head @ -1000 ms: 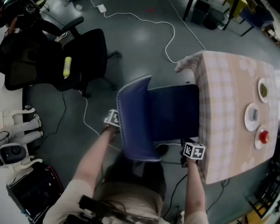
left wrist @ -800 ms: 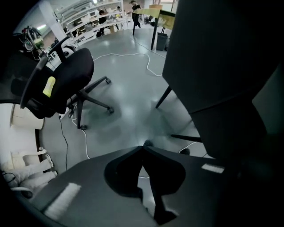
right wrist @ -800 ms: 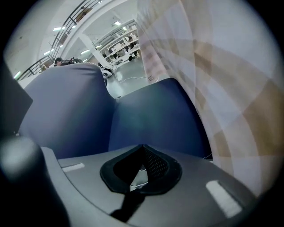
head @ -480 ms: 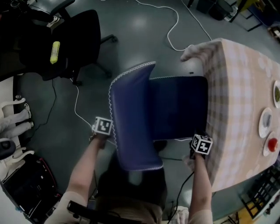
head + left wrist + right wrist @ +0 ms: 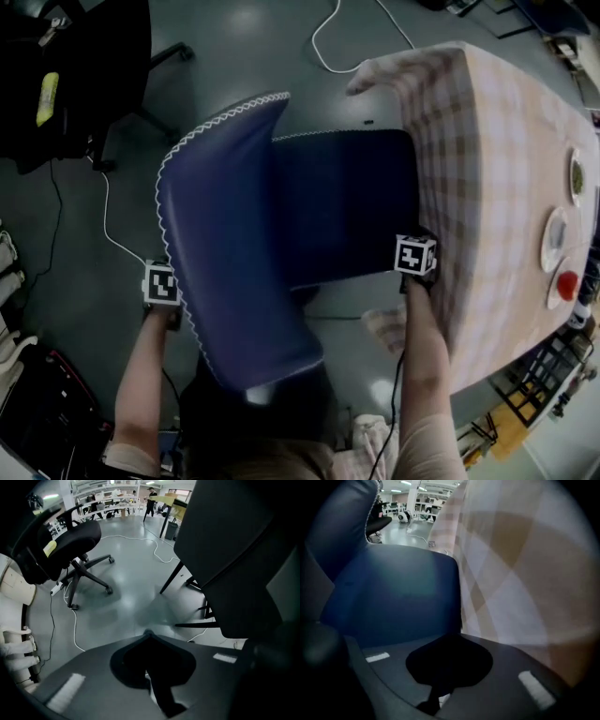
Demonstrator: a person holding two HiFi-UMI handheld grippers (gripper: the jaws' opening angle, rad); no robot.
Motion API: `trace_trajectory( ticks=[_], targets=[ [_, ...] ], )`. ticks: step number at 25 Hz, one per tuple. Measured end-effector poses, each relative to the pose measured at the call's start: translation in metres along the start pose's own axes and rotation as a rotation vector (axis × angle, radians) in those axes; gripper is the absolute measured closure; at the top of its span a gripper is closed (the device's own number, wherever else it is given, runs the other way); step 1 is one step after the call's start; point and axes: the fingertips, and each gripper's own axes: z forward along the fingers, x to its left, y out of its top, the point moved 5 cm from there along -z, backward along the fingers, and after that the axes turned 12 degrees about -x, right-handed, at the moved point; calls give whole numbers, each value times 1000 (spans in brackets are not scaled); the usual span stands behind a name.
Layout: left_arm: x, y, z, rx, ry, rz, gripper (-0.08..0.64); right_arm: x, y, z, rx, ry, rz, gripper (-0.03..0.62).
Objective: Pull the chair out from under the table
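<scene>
The blue chair (image 5: 225, 253) stands with its back toward me, and its seat (image 5: 347, 206) reaches the checked tablecloth of the table (image 5: 487, 159). My left gripper (image 5: 161, 286) hangs just left of the chair back and points down at the floor. Its jaws are shut and empty (image 5: 147, 633), with the chair's dark back (image 5: 234, 550) close on its right. My right gripper (image 5: 415, 258) sits low between the seat's right corner and the hanging cloth. It is also shut with nothing in it (image 5: 457, 637), facing the blue seat (image 5: 393, 597) and the cloth (image 5: 520, 573).
A black office chair (image 5: 75, 75) with a yellow object (image 5: 44, 98) stands at the upper left. A white cable (image 5: 337, 37) runs over the grey floor. Plates (image 5: 558, 239) and a red item (image 5: 566, 284) lie on the table's far right. My legs are below the chair back.
Both grippers have dropped lower beside the chair. The right one has swung in toward the gap between seat and tablecloth. The chair keeps its place against the table.
</scene>
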Motion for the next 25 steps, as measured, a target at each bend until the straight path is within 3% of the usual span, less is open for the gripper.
trace_trajectory(
  ticks=[4,7,10,12,14,15,17,20,22,25],
  targets=[
    [0,-2,-5,-12,-5,-11,560,-35,-10,23,61,-77,-6,581],
    [0,-3,-9,-23,-8,-19,560,-45,-14,33,55,-35,-9,580],
    [0,-4,-13,-34,-11,-27,560,-53,2,37,-57,23,146,550],
    [-1,-4,-16,-42,-14,-33,560,-64,12,37,-125,52,332,455],
    [-1,-5,-18,-48,-17,-38,560,-68,10,37,-165,146,498,283],
    [-1,-6,-19,-51,-19,-41,560,-69,4,39,-164,196,548,192],
    [-1,-7,-22,-57,-22,-47,560,-71,-8,46,-149,255,600,113],
    [-2,-9,-25,-64,-26,-57,560,-67,-9,56,-174,336,700,114],
    [-3,-11,-26,-67,-29,-64,560,-60,-7,55,-228,373,761,188],
    [-4,-14,-29,-69,-33,-77,560,-45,-5,52,-266,366,723,225]
  ],
)
